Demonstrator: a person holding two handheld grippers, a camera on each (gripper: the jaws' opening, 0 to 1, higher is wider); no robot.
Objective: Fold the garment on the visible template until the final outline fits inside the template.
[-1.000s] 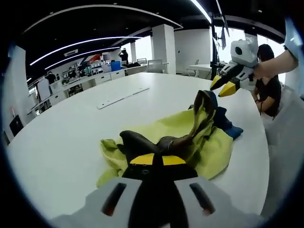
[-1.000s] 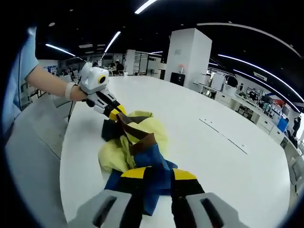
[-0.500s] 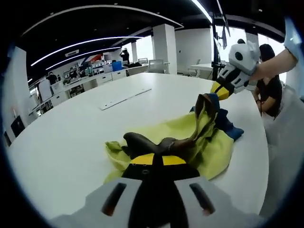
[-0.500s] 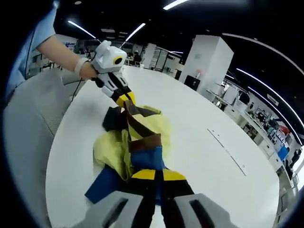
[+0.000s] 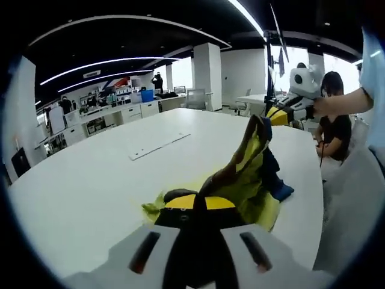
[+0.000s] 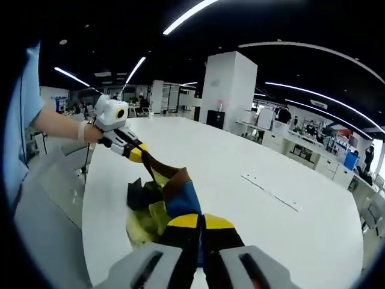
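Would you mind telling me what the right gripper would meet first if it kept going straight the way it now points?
The right gripper is already shut on the garment, so cloth comes first. Beyond it, the stretched fabric leads toward the left gripper, though depth is hard to judge.

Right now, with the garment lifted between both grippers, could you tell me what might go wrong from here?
The garment hangs bunched between the left gripper and right gripper, so it may land crumpled rather than flat. It also sits near the table edge beside the person, so loose fabric could slide off. No template outline is visible here, so alignment is uncertain.
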